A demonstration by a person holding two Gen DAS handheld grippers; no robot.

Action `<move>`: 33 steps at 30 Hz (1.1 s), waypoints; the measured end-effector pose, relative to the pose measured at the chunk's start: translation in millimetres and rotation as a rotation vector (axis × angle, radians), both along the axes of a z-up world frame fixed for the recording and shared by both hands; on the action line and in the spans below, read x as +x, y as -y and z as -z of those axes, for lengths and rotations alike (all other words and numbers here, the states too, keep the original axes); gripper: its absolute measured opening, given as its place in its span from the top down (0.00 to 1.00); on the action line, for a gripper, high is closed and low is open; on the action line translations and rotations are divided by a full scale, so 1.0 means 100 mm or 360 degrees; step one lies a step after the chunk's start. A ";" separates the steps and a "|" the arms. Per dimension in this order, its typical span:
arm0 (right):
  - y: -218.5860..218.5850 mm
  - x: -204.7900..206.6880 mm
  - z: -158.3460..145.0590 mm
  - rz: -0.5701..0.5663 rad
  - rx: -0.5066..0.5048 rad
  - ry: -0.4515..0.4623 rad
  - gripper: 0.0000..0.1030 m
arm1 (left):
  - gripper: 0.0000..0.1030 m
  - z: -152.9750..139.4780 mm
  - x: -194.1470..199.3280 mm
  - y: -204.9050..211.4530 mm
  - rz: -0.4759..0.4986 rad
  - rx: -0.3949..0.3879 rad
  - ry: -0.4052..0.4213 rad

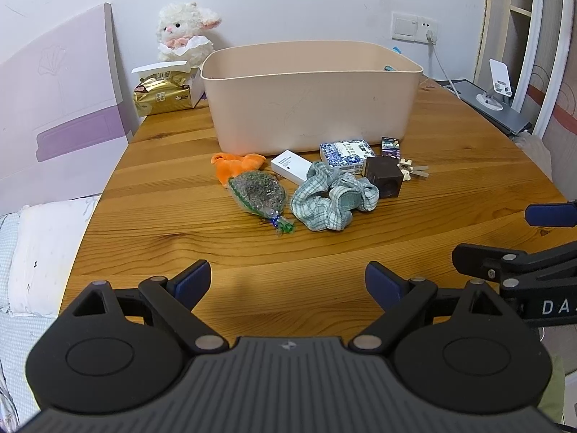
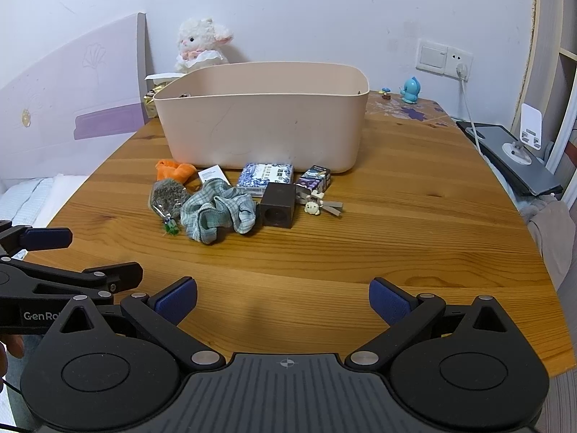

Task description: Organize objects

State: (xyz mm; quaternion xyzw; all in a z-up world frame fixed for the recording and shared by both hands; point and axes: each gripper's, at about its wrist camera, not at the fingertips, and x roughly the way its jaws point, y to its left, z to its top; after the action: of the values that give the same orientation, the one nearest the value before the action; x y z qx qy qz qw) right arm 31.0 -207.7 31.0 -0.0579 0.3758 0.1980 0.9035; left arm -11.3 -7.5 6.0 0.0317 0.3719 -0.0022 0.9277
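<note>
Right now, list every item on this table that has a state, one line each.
left claw: open, empty, above the table
right claw: open, empty, above the table
beige bin: upright, lidless
checked cloth: crumpled, on the table
dark brown cube: on the table, round hole facing the camera
green-tied pouch: lying flat, tied shut
wall plug: plugged in

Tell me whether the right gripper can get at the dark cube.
Probably yes: the right gripper is open and empty, only bare table lies before the dark cube, though the checked cloth touches it.
</note>
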 end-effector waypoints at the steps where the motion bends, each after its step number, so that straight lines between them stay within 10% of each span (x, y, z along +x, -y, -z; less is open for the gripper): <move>1: 0.00 0.00 0.00 0.0000 -0.0001 0.0001 0.00 | 0.10 0.00 0.00 0.00 -0.0002 0.0001 0.0000; 33: 0.02 0.01 -0.02 0.0033 -0.0013 0.0026 0.00 | 0.10 -0.05 0.02 -0.11 -0.0057 -0.0018 0.0028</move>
State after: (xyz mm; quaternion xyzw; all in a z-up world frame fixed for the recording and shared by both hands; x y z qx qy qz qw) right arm 32.1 -209.3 33.2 -0.0593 0.3696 0.1868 0.9083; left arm -9.3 3.3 10.8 0.0197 0.3640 0.0127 0.9311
